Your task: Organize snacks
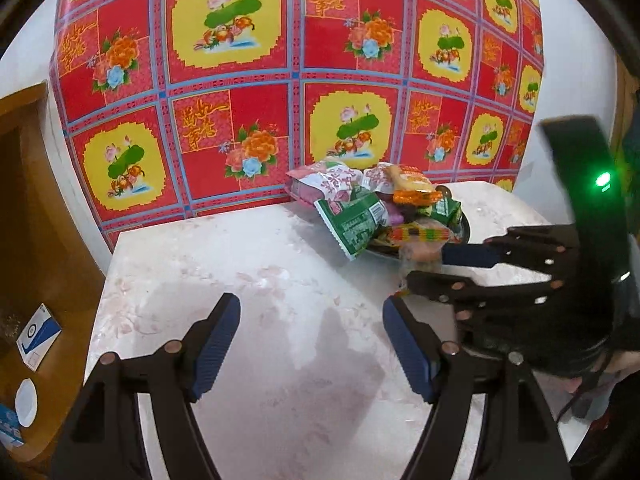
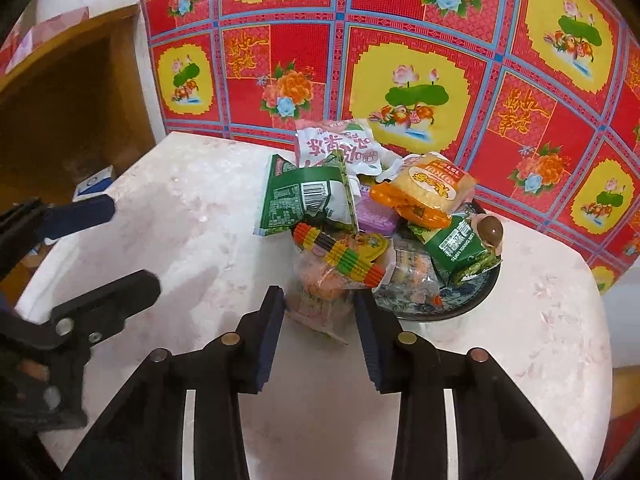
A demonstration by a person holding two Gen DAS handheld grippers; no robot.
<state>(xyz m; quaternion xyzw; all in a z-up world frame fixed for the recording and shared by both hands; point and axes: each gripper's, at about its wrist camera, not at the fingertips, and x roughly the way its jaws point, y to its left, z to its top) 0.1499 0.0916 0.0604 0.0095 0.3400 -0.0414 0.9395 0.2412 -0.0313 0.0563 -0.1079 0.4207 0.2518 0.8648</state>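
Several wrapped snack packets (image 2: 344, 216) lay heaped on a dark patterned plate (image 2: 472, 300), far right on the pale marble worktop (image 1: 240, 280). Right gripper (image 2: 320, 312): jaws clamped on a clear orange-filled packet (image 2: 320, 276) at the near rim, likely lifting it out. Left gripper (image 1: 312, 344): jaws apart, empty.

Left gripper (image 1: 312, 344) fingers spread wide, nothing between; right gripper (image 2: 320, 320) fingers narrowed, angled downward.

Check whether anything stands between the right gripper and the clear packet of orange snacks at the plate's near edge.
Nothing visible does. The right gripper already has the clear packet between its fingers at the near rim of the plate. A striped candy pack overlaps the packet's far end and may drag along with it.
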